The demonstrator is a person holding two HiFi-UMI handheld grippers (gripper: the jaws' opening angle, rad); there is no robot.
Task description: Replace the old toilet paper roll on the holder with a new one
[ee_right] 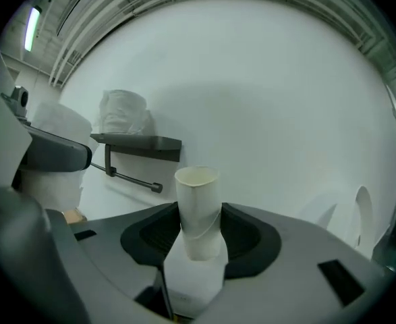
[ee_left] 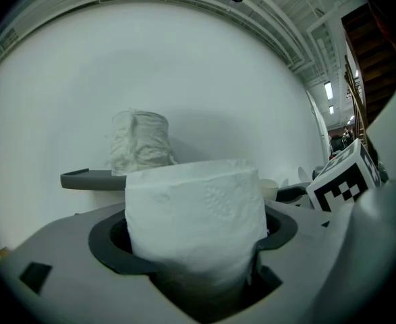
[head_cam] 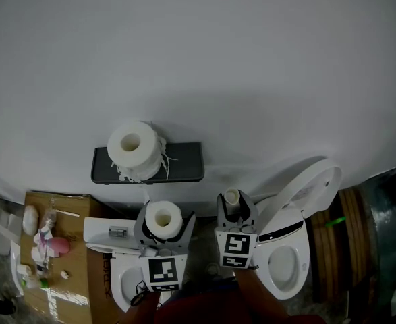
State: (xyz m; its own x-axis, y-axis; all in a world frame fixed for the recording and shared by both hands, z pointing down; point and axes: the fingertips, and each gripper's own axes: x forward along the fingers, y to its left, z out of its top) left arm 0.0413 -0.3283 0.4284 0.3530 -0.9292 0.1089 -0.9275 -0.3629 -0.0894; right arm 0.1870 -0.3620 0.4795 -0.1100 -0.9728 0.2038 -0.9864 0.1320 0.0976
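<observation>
White roll (ee_left: 194, 214) in left tool (head_cam: 164, 229), cardboard tube (ee_right: 199, 211) in right tool (head_cam: 235, 214)

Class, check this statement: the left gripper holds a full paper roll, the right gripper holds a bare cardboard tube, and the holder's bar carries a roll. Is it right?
Not quite. The bar carries nothing, as the right gripper view shows; a ragged roll stands on the shelf above it. The left gripper does hold the full roll and the right gripper the cardboard tube.

New roll (head_cam: 164, 219) was white, faintly embossed; cardboard core (head_cam: 232, 197) cream; shelf (head_cam: 184, 162) dark grey; marker cube (head_cam: 162, 271) black-white squares.
</observation>
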